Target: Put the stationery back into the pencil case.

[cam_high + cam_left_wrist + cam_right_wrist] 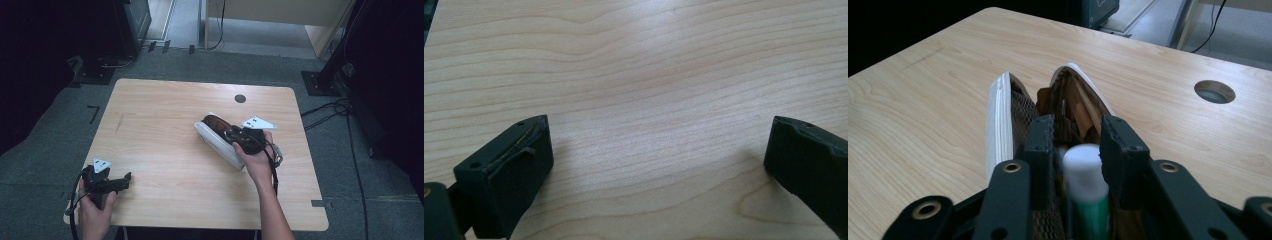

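- A white cap and green body are shown on the glue stick (pixel 1087 195) between the black jaws.
- A white shell with brown lining is seen on the pencil case (pixel 999 120) ahead.
- Pale wood grain is shown on the table (pixel 664 65).

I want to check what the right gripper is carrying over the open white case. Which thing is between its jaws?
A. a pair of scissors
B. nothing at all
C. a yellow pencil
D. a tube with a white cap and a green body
D: in the right gripper view, the right gripper has its jaws closed on a white-capped green tube, held just above the open white case on the table.
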`<action>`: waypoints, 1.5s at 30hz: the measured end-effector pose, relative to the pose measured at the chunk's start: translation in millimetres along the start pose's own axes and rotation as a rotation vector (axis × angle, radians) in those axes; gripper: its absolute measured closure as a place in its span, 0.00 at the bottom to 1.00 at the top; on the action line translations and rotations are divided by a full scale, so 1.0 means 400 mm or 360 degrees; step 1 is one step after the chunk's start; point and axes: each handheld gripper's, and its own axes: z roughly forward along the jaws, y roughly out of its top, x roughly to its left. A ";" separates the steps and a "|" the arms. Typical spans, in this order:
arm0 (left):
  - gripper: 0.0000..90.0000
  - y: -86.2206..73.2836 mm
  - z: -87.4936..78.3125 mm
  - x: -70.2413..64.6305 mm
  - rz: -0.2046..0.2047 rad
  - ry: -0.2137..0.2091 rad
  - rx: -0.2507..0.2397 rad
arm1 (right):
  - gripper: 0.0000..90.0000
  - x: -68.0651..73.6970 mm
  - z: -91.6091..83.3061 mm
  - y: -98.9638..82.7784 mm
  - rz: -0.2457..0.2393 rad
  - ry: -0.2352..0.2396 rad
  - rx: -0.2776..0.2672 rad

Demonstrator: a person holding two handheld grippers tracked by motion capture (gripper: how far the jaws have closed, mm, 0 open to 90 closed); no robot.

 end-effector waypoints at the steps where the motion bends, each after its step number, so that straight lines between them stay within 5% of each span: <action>1: 0.00 0.000 0.000 0.000 0.0000 0.0000 0.0000 | 0.78 0.001 -0.001 0.003 -0.0001 0.0002 -0.0004; 14: 0.00 0.000 0.000 0.000 0.0000 0.0000 -0.0001 | 0.68 0.013 -0.052 0.014 -0.0031 0.0011 -0.0122; 19: 0.00 0.000 0.000 0.000 0.0000 0.0001 -0.0001 | 0.50 0.012 -0.084 0.013 -0.0010 0.0024 -0.0160; 29: 0.00 0.000 0.000 0.000 -0.0002 -0.0001 -0.0001 | 0.00 -0.002 -0.138 -0.021 0.0040 -0.0078 -0.0081; 45: 0.00 0.000 0.000 0.000 -0.0002 0.0000 -0.0001 | 0.00 -0.073 -0.211 -0.140 0.0126 -0.0204 -0.0057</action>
